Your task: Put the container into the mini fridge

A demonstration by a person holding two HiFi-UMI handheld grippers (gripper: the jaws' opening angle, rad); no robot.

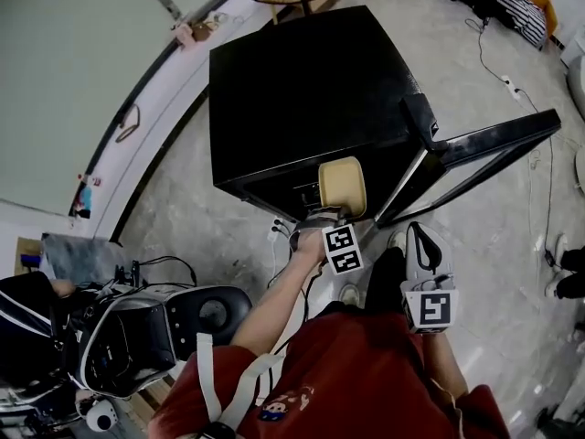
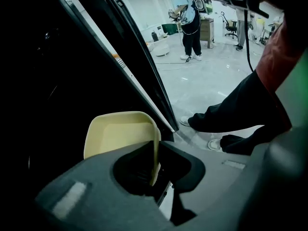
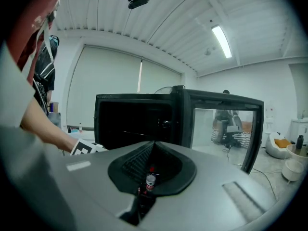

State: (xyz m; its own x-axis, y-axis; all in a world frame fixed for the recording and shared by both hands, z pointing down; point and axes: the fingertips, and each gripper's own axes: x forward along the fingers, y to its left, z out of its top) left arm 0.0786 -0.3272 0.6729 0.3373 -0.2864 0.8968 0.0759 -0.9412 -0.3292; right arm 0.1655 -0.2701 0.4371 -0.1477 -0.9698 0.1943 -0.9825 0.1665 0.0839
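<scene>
- The left gripper (image 1: 336, 218) is gripping the cream container (image 1: 343, 185). Its jaws are pinching one thin side wall, one jaw inside and one outside.
- The left gripper view is showing that grip up close, with the wall standing edge-on between the two jaws and the container's hollow side showing.
- The container is hanging at the open front of the black mini fridge (image 1: 302, 90), against its dark inside. Whether it is already past the opening I cannot tell.
- The fridge's door (image 1: 475, 154) is standing swung wide open to the right, and light is coming through its glass panel in the right gripper view.
- The right gripper (image 1: 416, 238) is hovering lower and to the right, near the door's bottom corner and apart from the container.
- Its jaws are resting together with nothing between them, and they are pointing at the fridge's open front.
- The fridge is sitting on a pale, glossy floor (image 1: 196, 218).
- A trouser leg (image 2: 240, 112) and a shoe are showing just beside the door's edge in the left gripper view.
- Another person (image 2: 188, 18) is standing far back in the room.
</scene>
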